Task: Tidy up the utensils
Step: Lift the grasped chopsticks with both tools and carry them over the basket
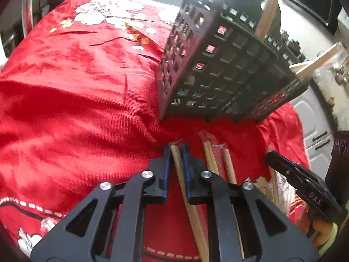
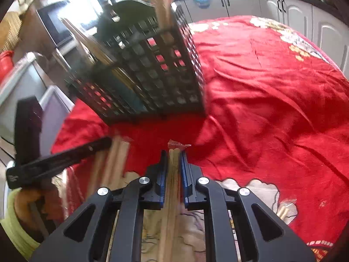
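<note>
The left gripper (image 1: pixel 176 147) is clamped on a wrapped pair of chopsticks (image 1: pixel 177 163) lying on the red floral tablecloth (image 1: pixel 76 87), just in front of the black lattice utensil basket (image 1: pixel 218 69). The right gripper (image 2: pixel 173 152) pinches another wrapped pair (image 2: pixel 173 174) before the same basket. More chopsticks (image 1: pixel 210 157) lie beside them.

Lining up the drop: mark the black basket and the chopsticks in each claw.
Black basket (image 1: pixel 218 69), left wrist view, lattice wall.
Left claw's chopsticks (image 1: pixel 177 163), left wrist view, shaft.
Right claw's chopsticks (image 2: pixel 173 174), right wrist view, shaft.
</note>
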The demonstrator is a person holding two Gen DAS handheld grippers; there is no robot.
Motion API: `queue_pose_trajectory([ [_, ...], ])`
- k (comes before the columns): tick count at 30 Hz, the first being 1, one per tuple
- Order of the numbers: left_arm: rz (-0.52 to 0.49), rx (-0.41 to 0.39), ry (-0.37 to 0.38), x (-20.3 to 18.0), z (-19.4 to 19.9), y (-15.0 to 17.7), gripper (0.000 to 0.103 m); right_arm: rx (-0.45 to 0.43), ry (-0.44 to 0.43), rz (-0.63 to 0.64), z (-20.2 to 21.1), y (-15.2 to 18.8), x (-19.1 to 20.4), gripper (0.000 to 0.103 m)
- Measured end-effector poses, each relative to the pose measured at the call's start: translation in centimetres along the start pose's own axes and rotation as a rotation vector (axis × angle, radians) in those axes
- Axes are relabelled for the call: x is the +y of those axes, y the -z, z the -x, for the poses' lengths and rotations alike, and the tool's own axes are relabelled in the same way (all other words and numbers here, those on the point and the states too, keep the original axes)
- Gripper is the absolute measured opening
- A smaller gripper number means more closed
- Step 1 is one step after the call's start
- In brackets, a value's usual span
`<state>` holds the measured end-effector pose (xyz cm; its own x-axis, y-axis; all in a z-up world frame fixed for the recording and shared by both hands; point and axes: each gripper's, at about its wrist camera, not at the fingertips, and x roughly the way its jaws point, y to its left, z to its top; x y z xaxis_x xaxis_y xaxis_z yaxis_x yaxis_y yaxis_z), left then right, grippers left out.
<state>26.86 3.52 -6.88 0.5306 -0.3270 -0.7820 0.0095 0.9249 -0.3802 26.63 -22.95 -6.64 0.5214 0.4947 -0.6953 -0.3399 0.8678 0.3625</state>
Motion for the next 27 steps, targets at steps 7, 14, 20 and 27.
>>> queue_pose_trajectory([
  [7, 0.008, -0.083, 0.027, 0.6, 3.4, 0.4, 0.003, -0.122, -0.060, 0.070, 3.5, -0.5, 3.2, 0.011],
  [14, -0.002, -0.198, 0.050, -0.3, 7.6, 0.7, 0.003, -0.231, -0.091, 0.137, 6.9, -1.1, 5.7, 0.011],
  [20, -0.006, -0.253, 0.088, -1.0, 9.7, 0.7, 0.003, -0.307, -0.098, 0.171, 9.4, -0.9, 6.8, 0.010],
  [27, -0.006, -0.310, 0.113, -2.2, 11.3, 0.7, 0.003, -0.367, -0.087, 0.176, 11.5, -0.6, 6.7, 0.010],
])
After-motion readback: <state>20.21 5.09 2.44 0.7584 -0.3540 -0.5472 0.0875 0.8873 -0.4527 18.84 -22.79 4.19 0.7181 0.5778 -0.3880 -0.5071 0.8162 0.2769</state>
